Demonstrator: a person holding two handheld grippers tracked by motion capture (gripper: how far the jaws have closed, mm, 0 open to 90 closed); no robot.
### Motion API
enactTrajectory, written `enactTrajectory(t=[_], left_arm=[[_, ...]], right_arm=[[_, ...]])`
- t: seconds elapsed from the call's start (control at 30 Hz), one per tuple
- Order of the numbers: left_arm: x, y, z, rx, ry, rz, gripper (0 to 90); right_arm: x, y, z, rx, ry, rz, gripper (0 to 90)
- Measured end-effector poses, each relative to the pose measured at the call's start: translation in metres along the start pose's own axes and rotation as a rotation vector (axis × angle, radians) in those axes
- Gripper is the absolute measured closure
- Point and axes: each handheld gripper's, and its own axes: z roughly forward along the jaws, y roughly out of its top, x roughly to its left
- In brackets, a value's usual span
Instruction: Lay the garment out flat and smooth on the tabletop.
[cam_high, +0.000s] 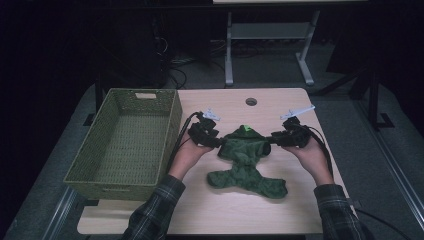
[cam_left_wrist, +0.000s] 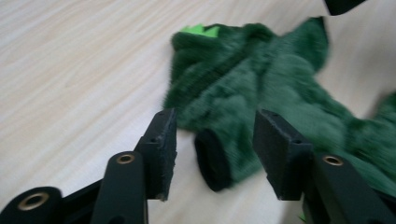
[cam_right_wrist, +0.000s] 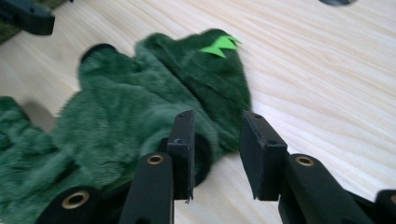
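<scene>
No readable text, label, brand or number appears anywhere; the dim high view may hide small print.

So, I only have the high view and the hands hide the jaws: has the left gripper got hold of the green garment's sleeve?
Observer: No. In the left gripper view the left gripper is open. The sleeve's black cuff lies between the jaws, with a gap on each side.
Operator: And the right one?
Observer: The right gripper is open too. Bare table shows between its jaws, and the other cuff sits just behind the jaw on the left of that view.
</scene>
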Motion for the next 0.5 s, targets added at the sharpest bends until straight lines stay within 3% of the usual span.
enactTrajectory(t=[0.13,0.27,0.5], left_arm=[[-0.012,-0.011,-0.008,0.0,-0.023,0.011,43.9],[-0.023,-0.024,-0.014,-0.014,-0.038,0.014,39.7],[-0.042,-0.051,-0.023,-0.013,-0.042,0.028,30.8]], right_arm=[[0.009,-0.005,-0.003,0.001,0.02,0.008,62.8],[0.018,-0.011,-0.005,-0.032,0.03,-0.008,62.1],[0.035,-0.023,-0.007,-0.042,0.033,-0.011,59.8]])
